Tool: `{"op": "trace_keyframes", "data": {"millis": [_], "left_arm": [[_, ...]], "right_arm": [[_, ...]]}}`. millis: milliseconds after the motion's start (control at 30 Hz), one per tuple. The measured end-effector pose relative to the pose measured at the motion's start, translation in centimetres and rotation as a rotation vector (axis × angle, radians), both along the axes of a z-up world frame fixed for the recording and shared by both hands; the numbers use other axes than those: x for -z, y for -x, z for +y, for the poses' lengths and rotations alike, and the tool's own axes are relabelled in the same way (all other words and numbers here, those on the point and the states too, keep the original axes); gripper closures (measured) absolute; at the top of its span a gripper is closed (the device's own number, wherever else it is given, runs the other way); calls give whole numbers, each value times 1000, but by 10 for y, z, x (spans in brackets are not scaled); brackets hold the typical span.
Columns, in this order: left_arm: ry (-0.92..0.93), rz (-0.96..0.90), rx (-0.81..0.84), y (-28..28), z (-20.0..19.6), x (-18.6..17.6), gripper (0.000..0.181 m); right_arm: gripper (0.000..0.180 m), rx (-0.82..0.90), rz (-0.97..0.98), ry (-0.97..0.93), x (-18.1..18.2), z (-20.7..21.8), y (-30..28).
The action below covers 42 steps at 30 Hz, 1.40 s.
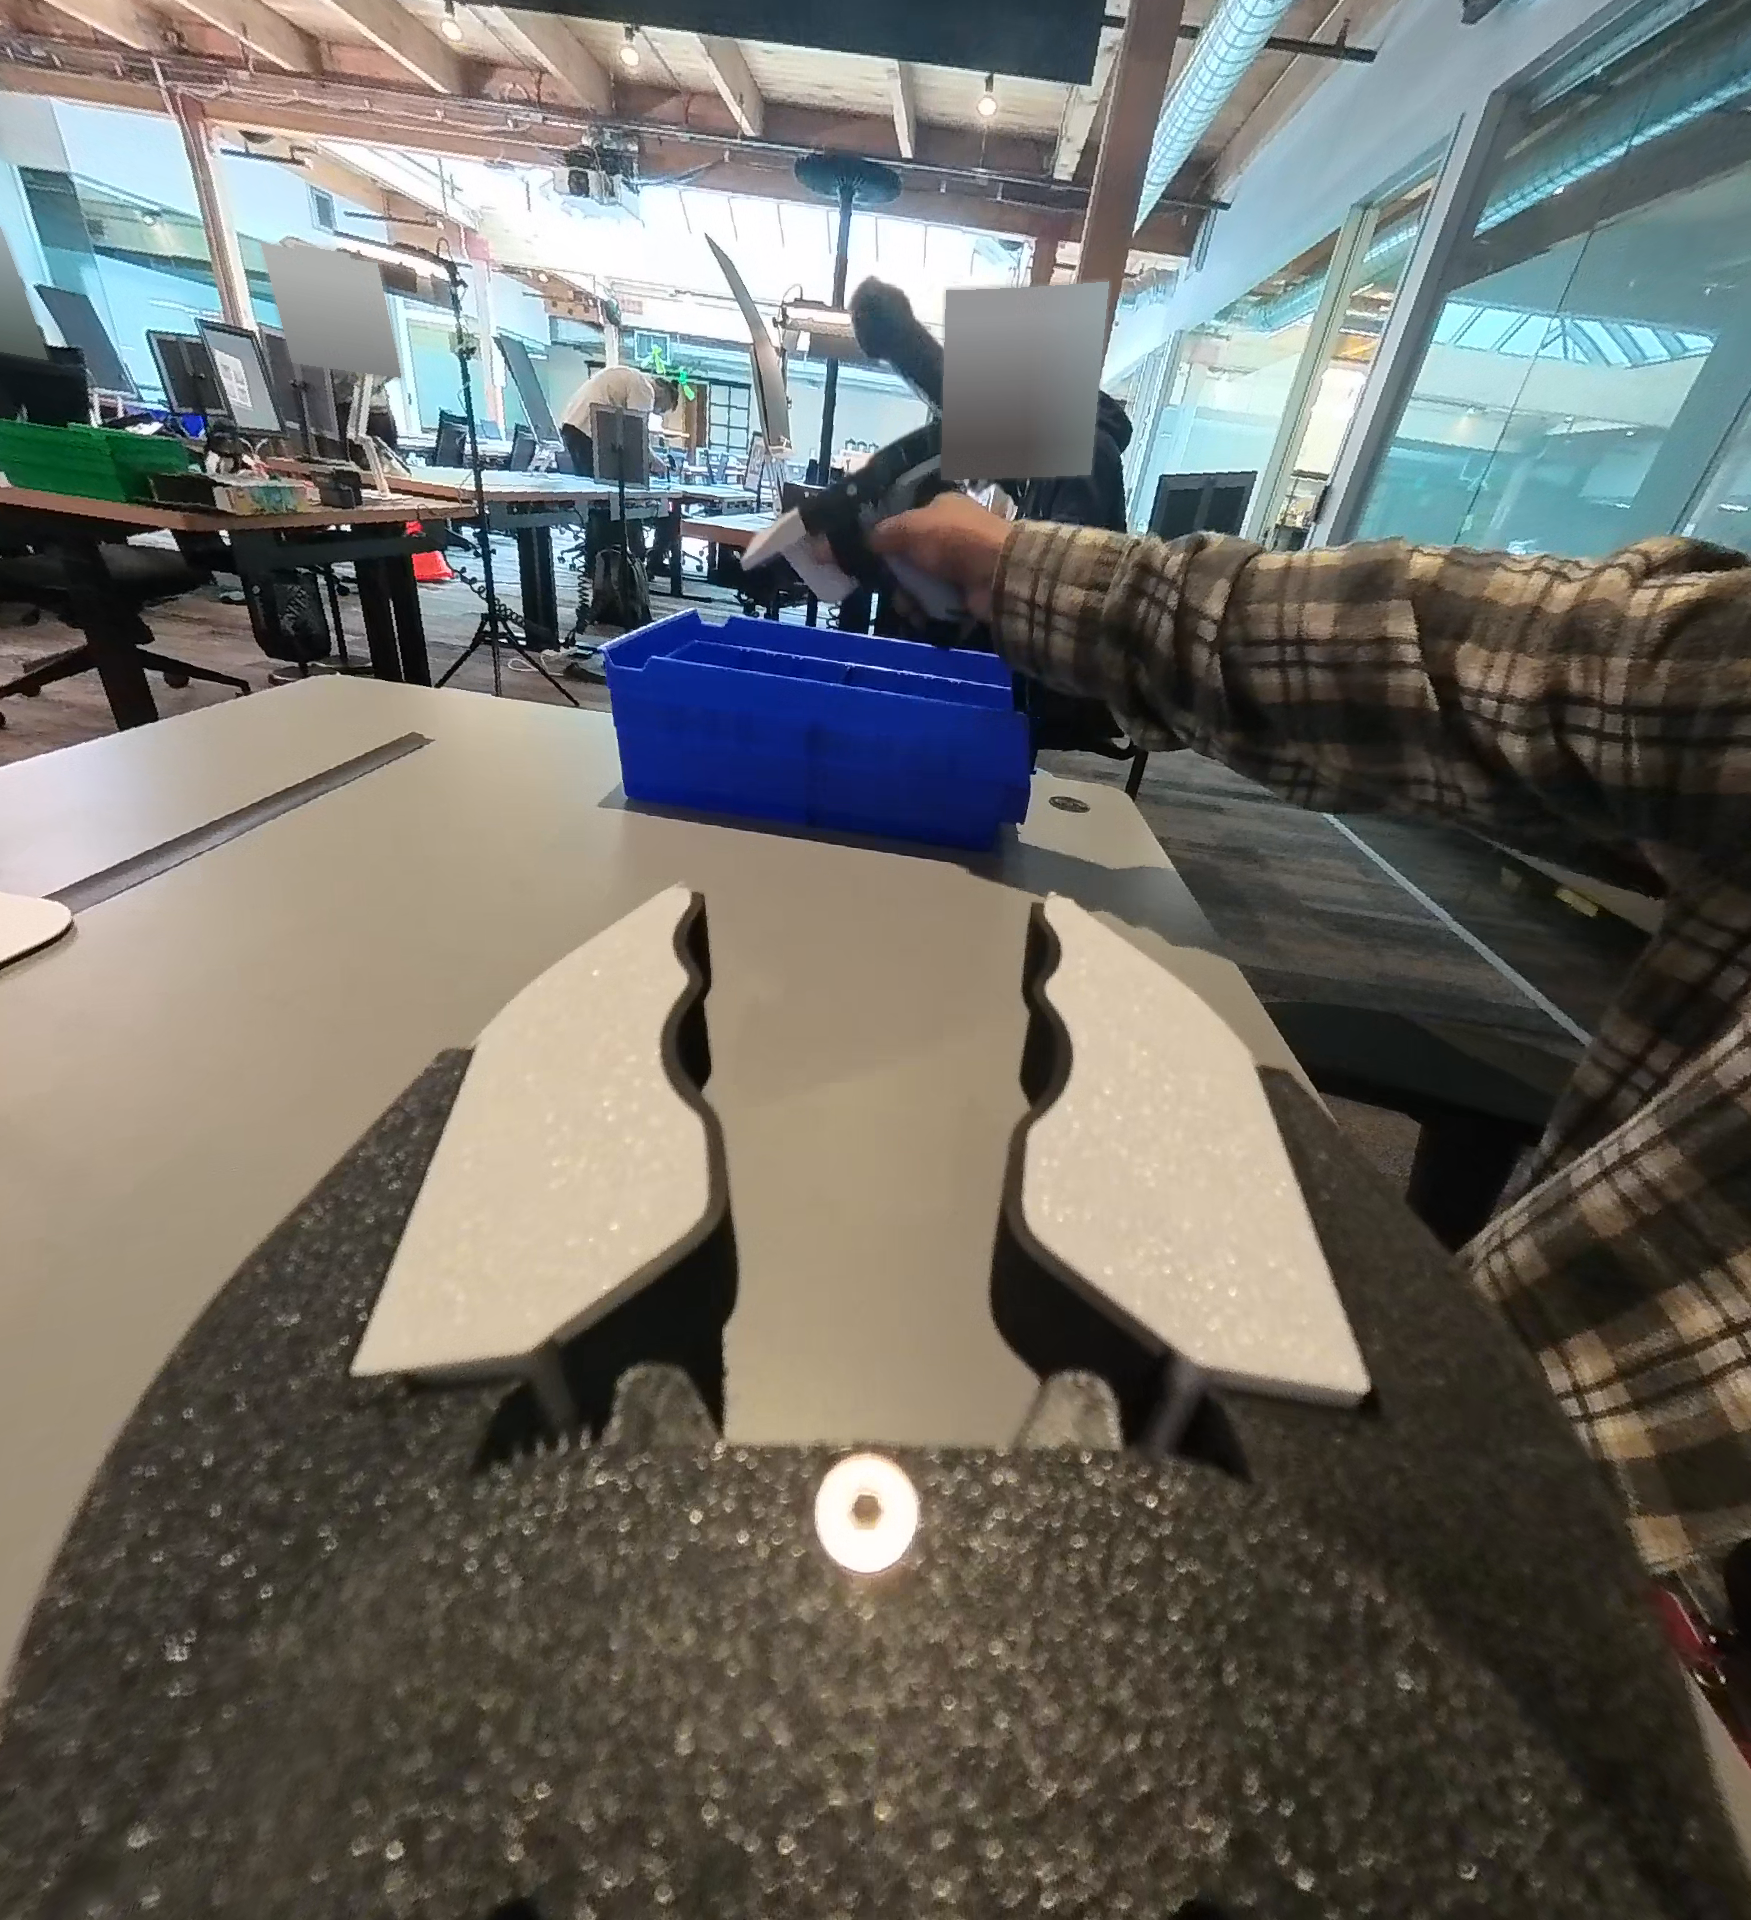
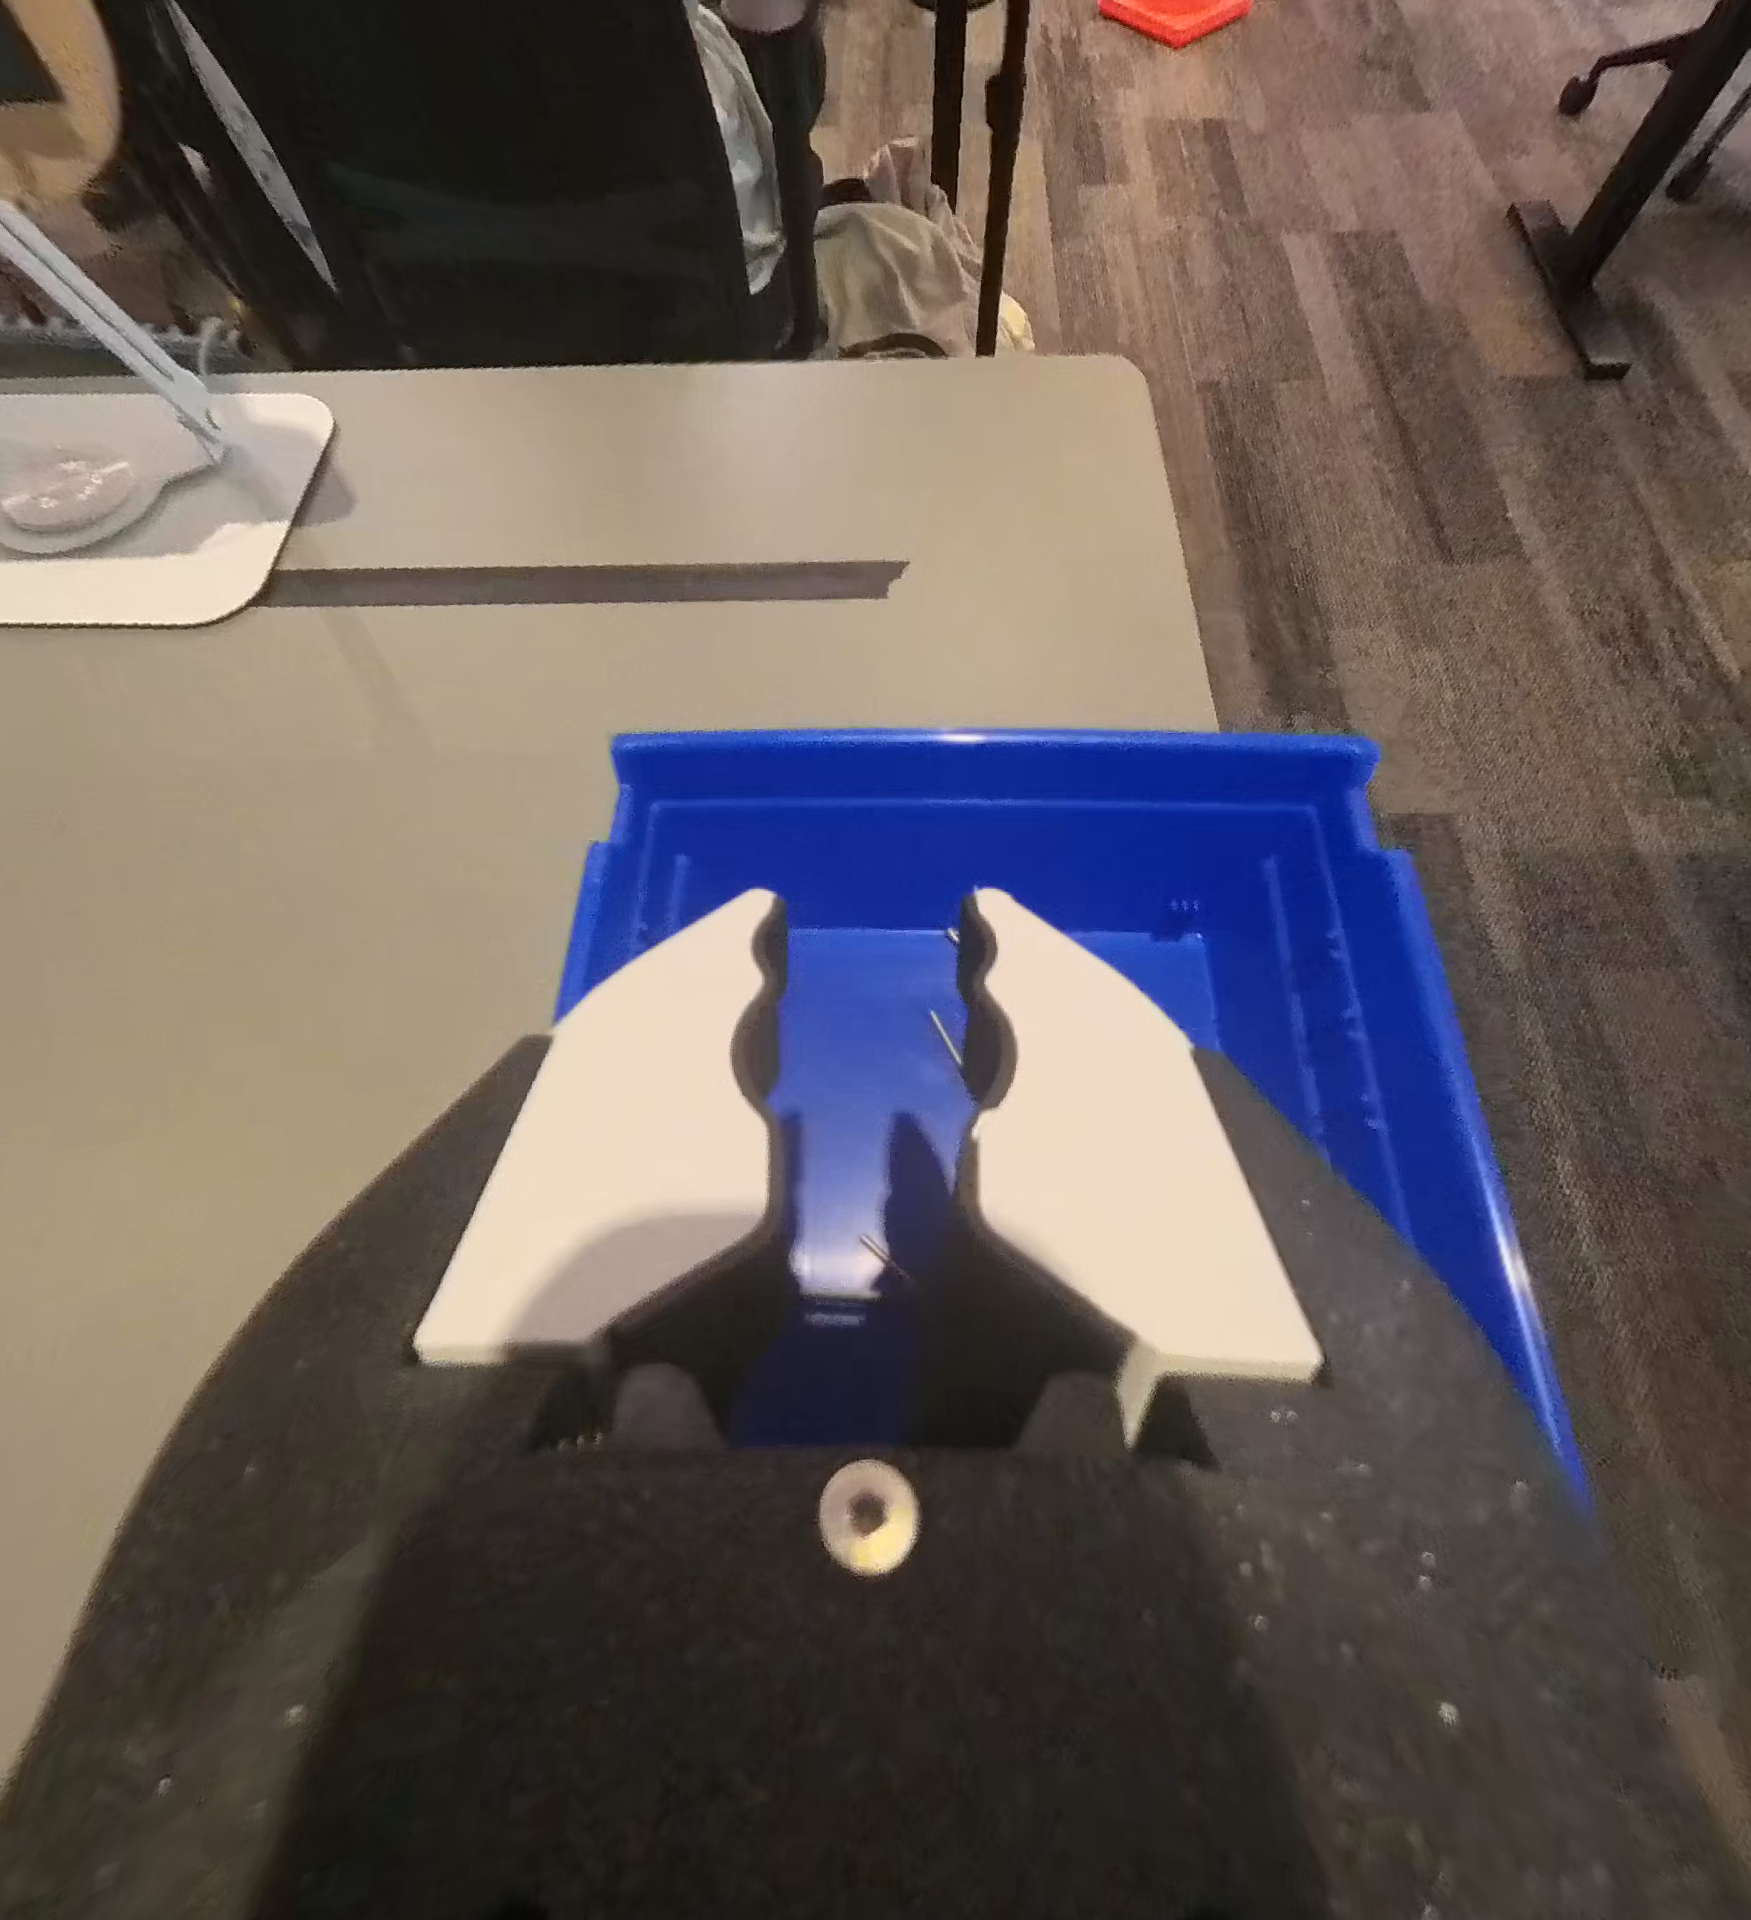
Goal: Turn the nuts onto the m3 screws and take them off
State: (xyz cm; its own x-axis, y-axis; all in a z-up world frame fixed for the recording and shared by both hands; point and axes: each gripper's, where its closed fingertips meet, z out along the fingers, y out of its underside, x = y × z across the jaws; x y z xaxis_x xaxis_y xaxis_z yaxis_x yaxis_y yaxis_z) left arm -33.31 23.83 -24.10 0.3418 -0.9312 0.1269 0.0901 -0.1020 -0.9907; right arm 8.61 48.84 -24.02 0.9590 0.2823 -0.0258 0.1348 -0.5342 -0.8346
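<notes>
Here your right gripper (image 2: 871, 914), fingers spread and empty, hovers over the blue bin (image 2: 985, 764) at centre frame (thin screws (image 2: 944, 1034) inside); next, pinch one. Your left gripper (image 1: 866, 914) waits spread above the worktop (image 1: 279, 987).

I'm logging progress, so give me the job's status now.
Done: nothing visible; no nut sits on a screw. In hand: the right gripper hangs open over the blue bin, where thin screws lie; the left gripper waits open above the table. Left: everything.

Bin (image 2: 985, 774) on table (image 2: 331, 831) corner
</notes>
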Motion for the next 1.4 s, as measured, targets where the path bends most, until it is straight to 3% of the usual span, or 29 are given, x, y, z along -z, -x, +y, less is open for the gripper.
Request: {"op": "trace_keyframes", "data": {"millis": [567, 733, 1000, 1267, 1400], "left_arm": [[1, -9, -31, 6, 5, -1, 122], [3, -12, -39, 8, 6, -1, 121], [-1, -17, -52, 10, 8, -3, 121], [-5, -28, -103, 18, 13, -7, 117], [-13, -25, -213, 35, 26, -10, 108]], "right_arm": [[124, -99, -15, -146, -35, -1, 64], [107, -136, -18, -180, -46, -7, 90], [99, -236, -12, -258, -63, -29, 143], [90, -339, 48, -294, -47, -63, 196], [86, -368, 69, -335, -30, -85, 218]]}}
